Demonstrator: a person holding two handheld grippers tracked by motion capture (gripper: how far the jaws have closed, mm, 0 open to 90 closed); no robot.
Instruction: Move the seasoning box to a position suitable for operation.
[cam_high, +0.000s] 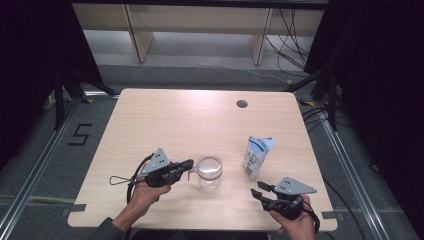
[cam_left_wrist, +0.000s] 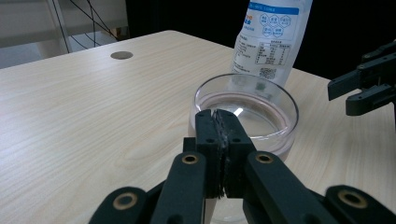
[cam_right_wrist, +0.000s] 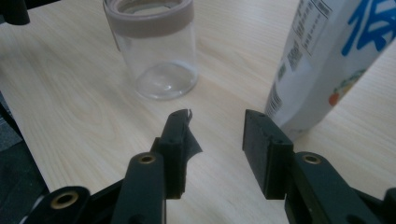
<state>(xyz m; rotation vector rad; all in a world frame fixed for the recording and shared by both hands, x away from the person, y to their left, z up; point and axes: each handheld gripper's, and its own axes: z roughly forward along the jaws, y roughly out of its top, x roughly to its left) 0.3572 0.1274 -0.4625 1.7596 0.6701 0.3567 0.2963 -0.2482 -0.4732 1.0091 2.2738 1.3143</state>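
On the light wooden counter (cam_high: 165, 120) stands a clear glass jar (cam_high: 209, 171), upright and open at the top, with a brownish band around its mouth. It is a little in front of the middle of the counter, toward the person's side.

The left hand-held gripper (cam_high: 188, 164) reaches to the jar from the left. Its jaws are pressed together, with no gap between the pads. In the left gripper view the closed tips (cam_left_wrist: 219, 122) are at the near rim of the jar (cam_left_wrist: 246, 114), but I cannot tell if they pinch the glass wall or only touch it.

The right hand-held gripper (cam_high: 256, 187) is near the front right corner of the counter, well apart from the jar. Its jaws stand at a middle width and nothing is between them (cam_right_wrist: 217, 123).

A white and blue pouch (cam_high: 258, 155) stands to the right of the jar, not touching it. In the right gripper view the pouch (cam_right_wrist: 322, 60) is just beside the right jaw.
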